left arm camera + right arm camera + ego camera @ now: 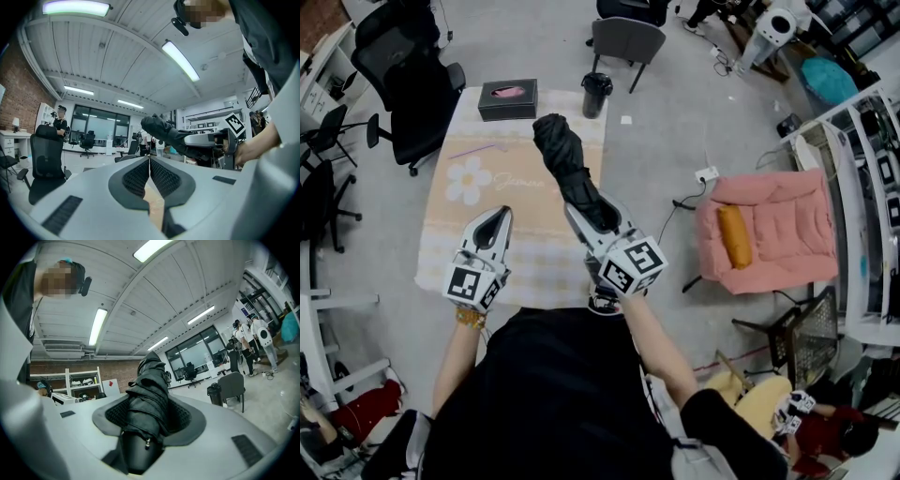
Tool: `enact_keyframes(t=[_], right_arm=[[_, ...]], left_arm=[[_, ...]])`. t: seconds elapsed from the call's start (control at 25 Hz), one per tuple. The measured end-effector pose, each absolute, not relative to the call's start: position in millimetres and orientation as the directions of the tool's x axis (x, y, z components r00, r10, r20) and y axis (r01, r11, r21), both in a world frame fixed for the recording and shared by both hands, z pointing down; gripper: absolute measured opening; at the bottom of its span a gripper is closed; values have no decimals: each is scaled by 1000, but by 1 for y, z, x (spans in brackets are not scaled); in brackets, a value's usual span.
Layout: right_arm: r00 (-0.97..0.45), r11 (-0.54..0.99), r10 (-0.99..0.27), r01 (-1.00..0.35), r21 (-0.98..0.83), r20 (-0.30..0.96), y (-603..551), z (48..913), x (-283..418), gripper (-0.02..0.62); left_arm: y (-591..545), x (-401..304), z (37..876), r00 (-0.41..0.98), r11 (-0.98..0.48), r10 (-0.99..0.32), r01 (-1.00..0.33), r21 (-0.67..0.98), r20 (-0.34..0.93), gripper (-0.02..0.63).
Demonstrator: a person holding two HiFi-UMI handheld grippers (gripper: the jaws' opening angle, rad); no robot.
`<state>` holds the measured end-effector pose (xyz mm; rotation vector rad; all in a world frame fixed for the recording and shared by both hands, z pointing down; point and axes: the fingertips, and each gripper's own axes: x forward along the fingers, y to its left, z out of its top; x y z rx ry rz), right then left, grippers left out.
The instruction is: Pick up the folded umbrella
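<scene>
Grey workshop floor lies open around the table, which wears a pale checked cloth with a daisy print. A black office chair crowds its far left corner, a grey chair stands beyond the far edge, and a pink armchair sits well apart to the right.

The folded umbrella is off the cloth, held roughly level over the table's right side. One end is seated between the pads of the right gripper, whose jaws pinch the black bundle. Most of its length sticks out ahead of the grip, so the free tip will likely tend to droop. A firm, steady squeeze and a level wrist look like the way to finish the lift cleanly.

The left gripper hovers beside it, jaws pressed together on nothing. A black tissue box and a black lidded cup stand at the far edge, the cup near the tip's line. Raising the umbrella or drawing it back toward the body seems the safest room.
</scene>
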<state>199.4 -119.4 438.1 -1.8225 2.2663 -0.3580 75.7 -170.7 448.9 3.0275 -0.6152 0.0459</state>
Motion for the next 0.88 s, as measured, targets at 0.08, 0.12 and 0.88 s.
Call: enact_keyframes(t=[0.08, 0.12, 0.88], right_arm=[[-209, 199, -978, -926, -320, -3, -120, 443, 199, 209], [-209, 198, -978, -926, -321, 1, -120, 445, 198, 209], [-217, 175, -973, -915, -363, 79, -127, 478, 187, 209]], left_arm=[[-172, 76, 451, 920, -919, -389, -391, 50, 42, 15], [-172, 76, 452, 920, -919, -389, -391, 52, 43, 15], [-170, 74, 469, 915, -912, -395, -402, 87, 85, 15]])
